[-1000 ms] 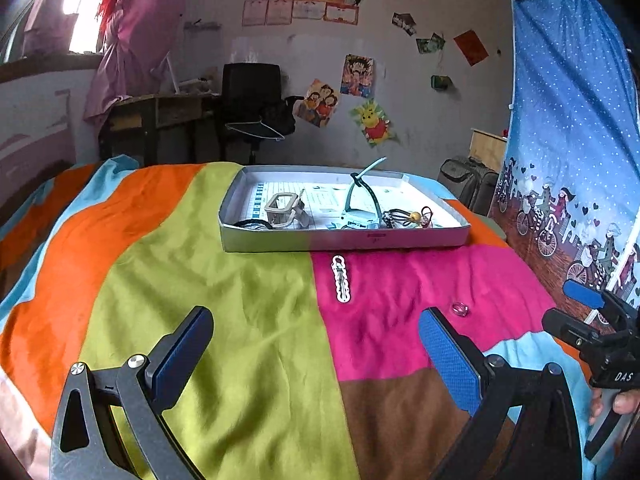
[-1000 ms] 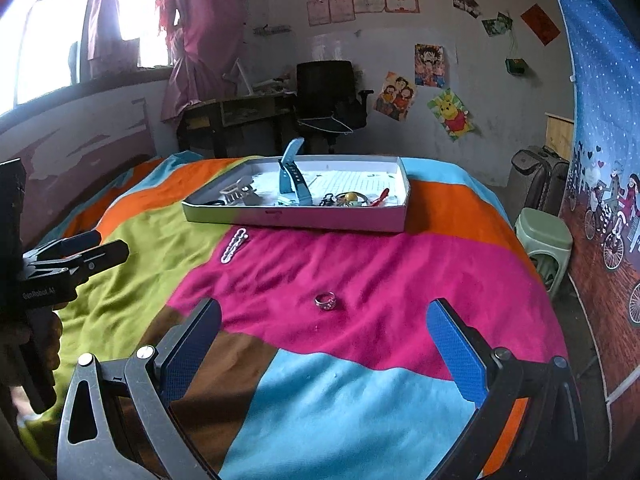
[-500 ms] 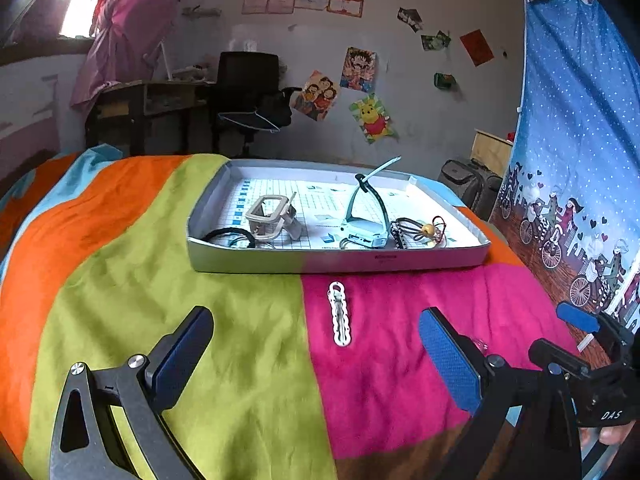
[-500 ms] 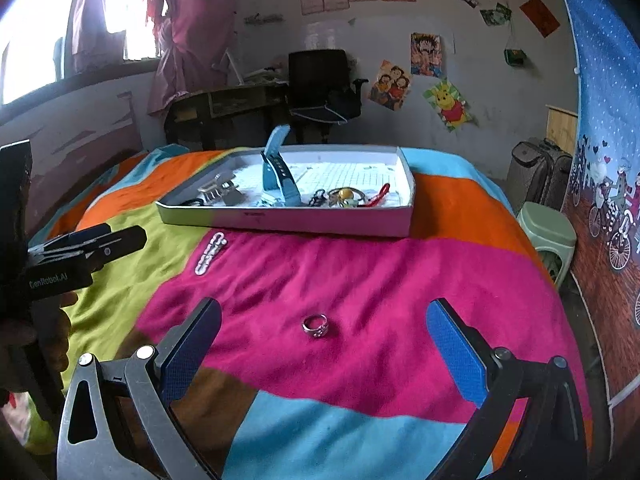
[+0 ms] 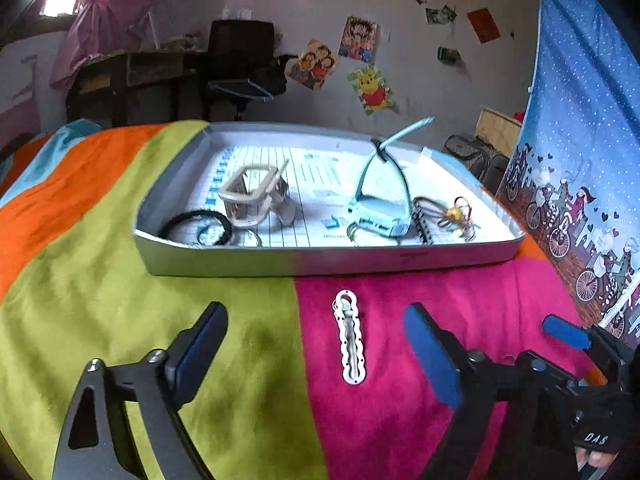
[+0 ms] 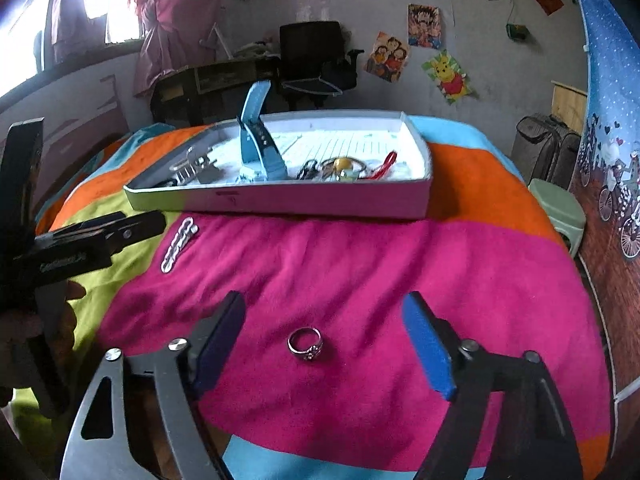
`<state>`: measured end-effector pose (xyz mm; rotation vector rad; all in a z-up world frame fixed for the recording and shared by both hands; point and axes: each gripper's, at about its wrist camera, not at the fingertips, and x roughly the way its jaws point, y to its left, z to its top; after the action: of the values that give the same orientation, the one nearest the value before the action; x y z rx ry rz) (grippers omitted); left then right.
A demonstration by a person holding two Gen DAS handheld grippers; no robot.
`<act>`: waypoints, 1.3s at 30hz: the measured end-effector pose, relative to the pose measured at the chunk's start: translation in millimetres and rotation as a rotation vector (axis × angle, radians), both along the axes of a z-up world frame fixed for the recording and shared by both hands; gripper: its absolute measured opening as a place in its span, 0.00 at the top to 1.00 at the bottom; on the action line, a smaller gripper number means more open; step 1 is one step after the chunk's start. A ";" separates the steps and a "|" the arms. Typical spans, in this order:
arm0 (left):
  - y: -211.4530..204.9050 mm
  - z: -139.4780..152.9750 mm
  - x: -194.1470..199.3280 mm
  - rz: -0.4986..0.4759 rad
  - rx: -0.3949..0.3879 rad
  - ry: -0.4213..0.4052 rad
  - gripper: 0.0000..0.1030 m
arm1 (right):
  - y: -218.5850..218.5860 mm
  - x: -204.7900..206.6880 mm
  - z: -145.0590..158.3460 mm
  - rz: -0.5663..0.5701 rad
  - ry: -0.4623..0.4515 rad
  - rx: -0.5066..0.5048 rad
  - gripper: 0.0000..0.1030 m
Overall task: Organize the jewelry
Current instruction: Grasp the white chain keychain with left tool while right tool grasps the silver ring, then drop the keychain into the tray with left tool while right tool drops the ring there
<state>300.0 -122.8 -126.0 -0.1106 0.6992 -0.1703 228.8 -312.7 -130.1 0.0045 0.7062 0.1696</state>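
Observation:
A white scalloped hair clip (image 5: 349, 336) lies on the bedspread just in front of the tray, between the pads of my left gripper (image 5: 320, 352), whose jaws are closing without touching it. A silver ring (image 6: 306, 344) rests on the pink patch between the pads of my right gripper (image 6: 324, 344), which is closing too, pads apart from the ring. The grey tray (image 5: 280, 266) holds a blue watch (image 5: 380, 200), a beige claw clip (image 5: 250, 194), a black hair tie (image 5: 196, 226) and a yellow-bead piece (image 5: 454, 214). From the right wrist the clip (image 6: 179, 244) and tray (image 6: 320, 202) show too.
A patchwork bedspread (image 5: 120, 300) of green, pink, orange and blue covers the bed. A blue curtain (image 5: 580, 140) hangs at the right. Desk and black chair (image 5: 240, 56) stand by the far wall; a green stool (image 6: 558, 208) sits beside the bed.
Both grippers moved forward and down toward the bed. The clip now lies between the left pads and the ring between the right pads. Both pairs of jaws have narrowed.

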 end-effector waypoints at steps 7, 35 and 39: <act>-5.9 -13.5 13.7 -0.011 -0.006 0.050 0.33 | 10.2 8.6 -15.0 0.023 0.068 -0.026 0.62; -16.7 -13.5 12.3 -0.135 -0.028 0.080 0.86 | 10.4 -2.9 -11.5 0.056 0.047 -0.004 0.82; -18.0 0.6 5.3 -0.158 -0.040 0.042 0.86 | 6.5 0.5 1.0 0.070 0.030 0.029 0.82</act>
<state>305.3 -140.9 -125.4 -0.0979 0.7463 -0.3339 229.3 -306.2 -129.1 0.0102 0.7340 0.2473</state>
